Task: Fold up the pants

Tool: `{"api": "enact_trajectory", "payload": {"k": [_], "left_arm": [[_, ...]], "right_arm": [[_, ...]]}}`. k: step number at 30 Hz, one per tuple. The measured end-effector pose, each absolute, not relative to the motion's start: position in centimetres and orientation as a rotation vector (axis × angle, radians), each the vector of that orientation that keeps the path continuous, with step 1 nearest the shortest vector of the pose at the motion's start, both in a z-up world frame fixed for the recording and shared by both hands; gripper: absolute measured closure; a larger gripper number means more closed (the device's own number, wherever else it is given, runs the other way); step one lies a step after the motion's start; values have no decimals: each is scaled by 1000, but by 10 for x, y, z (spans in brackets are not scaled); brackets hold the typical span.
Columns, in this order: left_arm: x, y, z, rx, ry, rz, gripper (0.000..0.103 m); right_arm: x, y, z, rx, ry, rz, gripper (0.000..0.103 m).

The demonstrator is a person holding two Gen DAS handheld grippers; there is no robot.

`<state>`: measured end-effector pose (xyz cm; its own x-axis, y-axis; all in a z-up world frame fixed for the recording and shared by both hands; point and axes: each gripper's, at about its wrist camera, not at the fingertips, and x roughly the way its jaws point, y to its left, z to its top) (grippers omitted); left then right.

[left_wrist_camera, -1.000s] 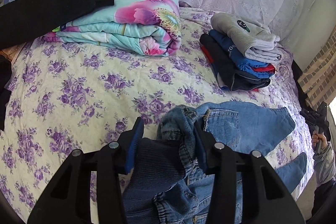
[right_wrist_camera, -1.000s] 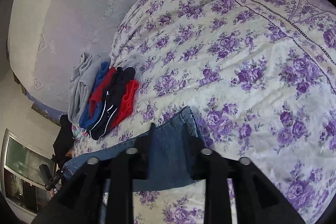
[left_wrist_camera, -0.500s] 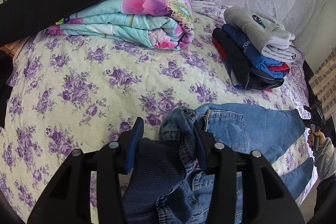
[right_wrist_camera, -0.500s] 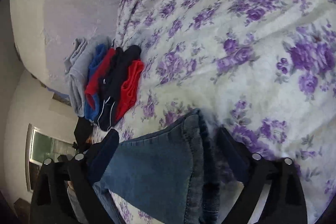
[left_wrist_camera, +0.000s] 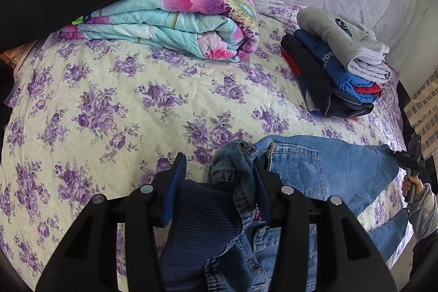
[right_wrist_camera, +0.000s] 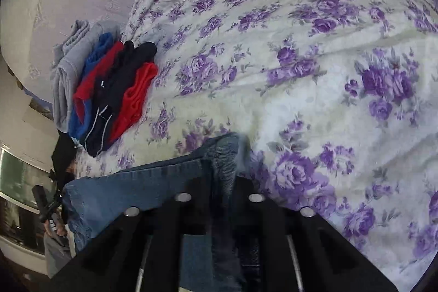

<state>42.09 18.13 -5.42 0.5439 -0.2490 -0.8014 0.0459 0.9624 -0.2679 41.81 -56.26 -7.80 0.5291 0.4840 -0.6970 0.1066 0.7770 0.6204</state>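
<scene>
Left wrist view shows the left hand-held gripper (left_wrist_camera: pixel 219 182) with its jaws partly closed around a bunched wad of the jeans (left_wrist_camera: pixel 323 168) at the waistband. One blue pad (left_wrist_camera: pixel 175 188) stands clear of the cloth on the outer side, so that grip looks loose to me. The rest of the denim stretches away to that gripper's right, over the bed (left_wrist_camera: pixel 109 100). At its far end the right hand-held gripper (right_wrist_camera: pixel 219 182) is closed tight on the leg hem, which pokes out just past its fingertips. I reckon a hard pull between the two could slip the waistband free. The free leg hanging below could also drag, twist and spoil the fold. A stack of folded clothes (left_wrist_camera: pixel 336 64) sits well beyond both.
</scene>
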Motion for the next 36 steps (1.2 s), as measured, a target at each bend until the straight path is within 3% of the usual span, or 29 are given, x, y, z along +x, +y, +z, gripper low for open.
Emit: {"api": "enact_trajectory", "payload": {"k": [9, 17, 28, 36], "left_arm": [[407, 180, -33, -231, 929, -210, 57], [347, 190, -12, -274, 822, -296, 57], [227, 213, -45, -355, 821, -328, 61], [172, 254, -76, -466, 845, -262, 66]], "right_arm": [[384, -556, -16, 608, 787, 294, 94], [290, -563, 8, 599, 669, 319, 94], [142, -553, -9, 564, 562, 297, 95], [91, -546, -48, 594, 586, 267, 94]]}}
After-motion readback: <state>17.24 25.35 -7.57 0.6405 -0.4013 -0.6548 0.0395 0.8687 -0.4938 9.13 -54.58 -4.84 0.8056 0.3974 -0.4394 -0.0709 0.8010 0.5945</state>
